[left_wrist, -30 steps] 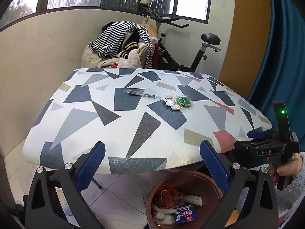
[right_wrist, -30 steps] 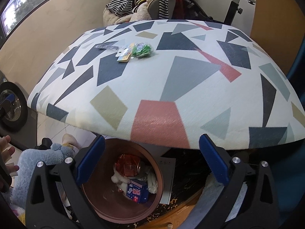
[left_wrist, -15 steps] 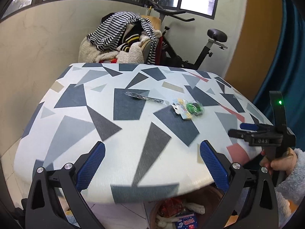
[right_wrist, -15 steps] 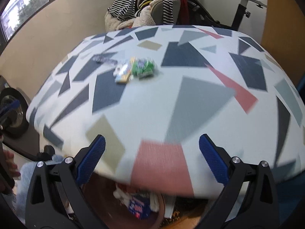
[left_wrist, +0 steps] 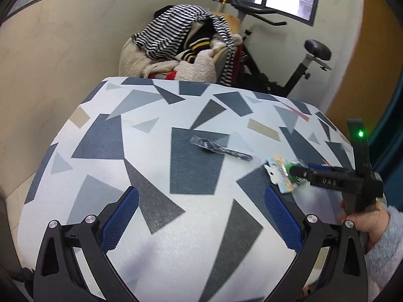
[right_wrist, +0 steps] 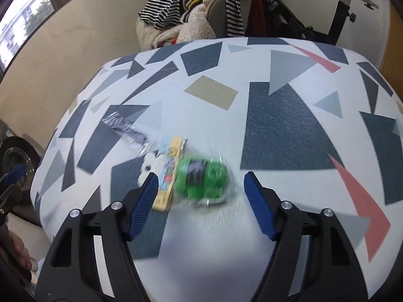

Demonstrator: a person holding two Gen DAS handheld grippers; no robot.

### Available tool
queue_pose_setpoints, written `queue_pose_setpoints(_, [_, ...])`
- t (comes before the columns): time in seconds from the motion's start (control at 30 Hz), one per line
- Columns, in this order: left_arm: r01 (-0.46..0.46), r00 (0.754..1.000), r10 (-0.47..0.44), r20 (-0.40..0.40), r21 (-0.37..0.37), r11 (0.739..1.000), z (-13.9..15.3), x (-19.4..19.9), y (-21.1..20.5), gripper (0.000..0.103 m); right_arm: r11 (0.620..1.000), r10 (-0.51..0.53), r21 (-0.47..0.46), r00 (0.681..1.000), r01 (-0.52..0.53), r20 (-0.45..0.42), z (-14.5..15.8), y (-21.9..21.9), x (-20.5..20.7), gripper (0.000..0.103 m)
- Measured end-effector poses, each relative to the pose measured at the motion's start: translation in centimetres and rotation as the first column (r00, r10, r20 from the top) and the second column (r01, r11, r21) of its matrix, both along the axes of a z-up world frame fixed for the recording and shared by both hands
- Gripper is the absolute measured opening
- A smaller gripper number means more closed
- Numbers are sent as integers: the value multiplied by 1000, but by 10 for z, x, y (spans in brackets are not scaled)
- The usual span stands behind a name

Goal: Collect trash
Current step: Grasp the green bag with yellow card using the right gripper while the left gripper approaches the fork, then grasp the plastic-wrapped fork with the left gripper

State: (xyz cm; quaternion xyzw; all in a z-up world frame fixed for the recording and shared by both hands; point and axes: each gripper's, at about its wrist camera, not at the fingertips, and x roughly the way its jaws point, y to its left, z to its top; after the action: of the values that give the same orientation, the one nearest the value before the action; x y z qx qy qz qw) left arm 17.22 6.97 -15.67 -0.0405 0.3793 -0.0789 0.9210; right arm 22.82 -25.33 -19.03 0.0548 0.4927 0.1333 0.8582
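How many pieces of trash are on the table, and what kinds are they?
Green packet with a yellow card: 1
Dark utensil in a clear wrapper: 1
Total: 2 pieces of trash on the patterned table.

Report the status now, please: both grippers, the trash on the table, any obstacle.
Right gripper closing around green packet, pads not yet pressing. Left gripper open, empty. Black wrapper lying beside it. Nothing in the way.
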Motion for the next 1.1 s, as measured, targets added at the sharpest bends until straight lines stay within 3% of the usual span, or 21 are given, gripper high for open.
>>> queue_pose_setpoints(0.17, [0,1000,0,-22,-18,1000,-6,18,-1,97,993,68,-96,997,-65,25,-2,25,6,62])
queue_pose_setpoints(0.2, [-2,1000,2,-29,-25,1000,-7,21,-1,97,993,81,-93,996,-78,26,-1,27,6,55])
queue_pose_setpoints(0.27, [-7,999,5,-40,-41,999,-9,26,0,97,993,90,-80,995,-87,37,1,28,3,52])
queue_pose_setpoints(0.5, [1,995,-13,-103,-114,994,-21,41,-3,96,1000,30,-7,993,-29,118,17,8,-13,50])
queue_pose_setpoints(0.6, [7,991,-23,-129,-121,993,-26,53,-9,87,1000,5,15,990,-7,139,21,0,-21,50])
queue_pose_setpoints(0.67, [-15,988,-10,-153,-164,986,-33,65,-8,84,1000,-9,27,990,6,137,19,-11,-19,50])
queue_pose_setpoints(0.73, [-43,984,3,-179,-218,975,-41,80,-5,73,999,-32,41,990,27,136,21,-22,-21,50])
queue_pose_setpoints(0.93, [-137,957,52,-285,-289,947,-69,125,-8,64,995,-84,59,985,76,148,28,-53,-40,50])
queue_pose_setpoints(1.07, [-98,960,44,-276,-185,978,-68,145,-33,64,992,-115,66,981,106,157,29,-73,-48,50])
queue_pose_setpoints(1.1, [-78,960,40,-276,-127,989,-68,150,-43,64,992,-119,70,980,109,157,27,-76,-48,50])
